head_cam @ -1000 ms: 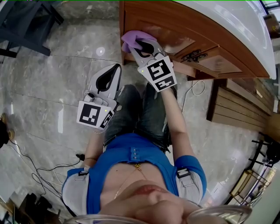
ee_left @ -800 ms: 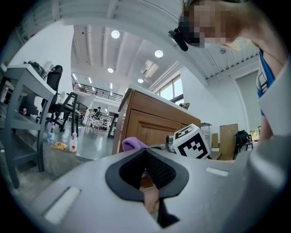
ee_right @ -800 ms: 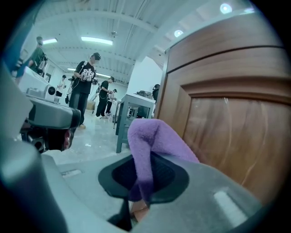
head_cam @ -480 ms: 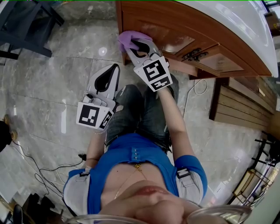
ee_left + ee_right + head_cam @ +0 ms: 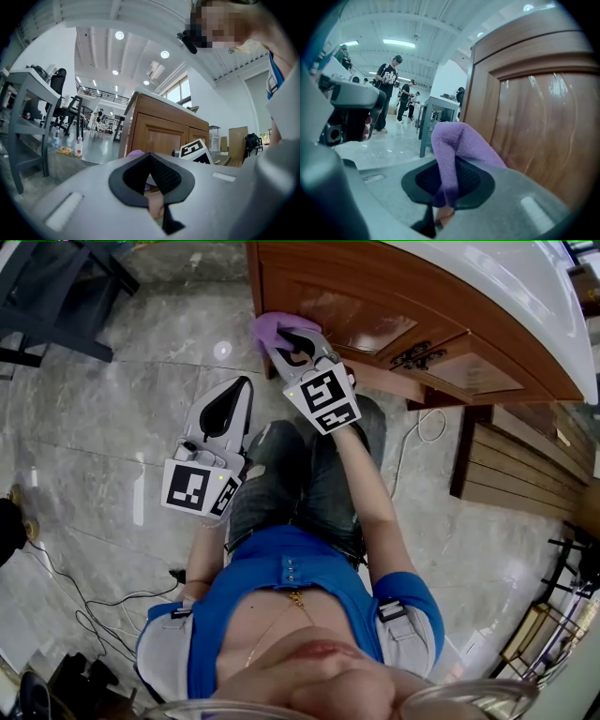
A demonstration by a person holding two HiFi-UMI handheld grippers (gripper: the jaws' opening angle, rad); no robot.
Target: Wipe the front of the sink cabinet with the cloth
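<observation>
A purple cloth [image 5: 272, 328] is pressed against the brown wooden sink cabinet [image 5: 375, 306] near its left corner. My right gripper [image 5: 289, 341] is shut on the cloth; in the right gripper view the purple cloth [image 5: 459, 150] sticks out from the jaws against the cabinet door panel [image 5: 543, 126]. My left gripper [image 5: 232, 399] hangs lower left over the floor, away from the cabinet, shut with nothing in it. In the left gripper view the cabinet [image 5: 159, 131] stands ahead and the left gripper [image 5: 151, 180] holds nothing.
The white sink top [image 5: 506, 287] overhangs the cabinet. A dark handle [image 5: 417, 358] sits on a door to the right. A wooden slatted platform [image 5: 516, 465] lies right. A dark table [image 5: 47, 296] stands at upper left. Cables [image 5: 94, 615] trail on the tiled floor.
My right gripper has slid the cloth slightly left and up along the cabinet front toward its corner. The left gripper has barely moved.
</observation>
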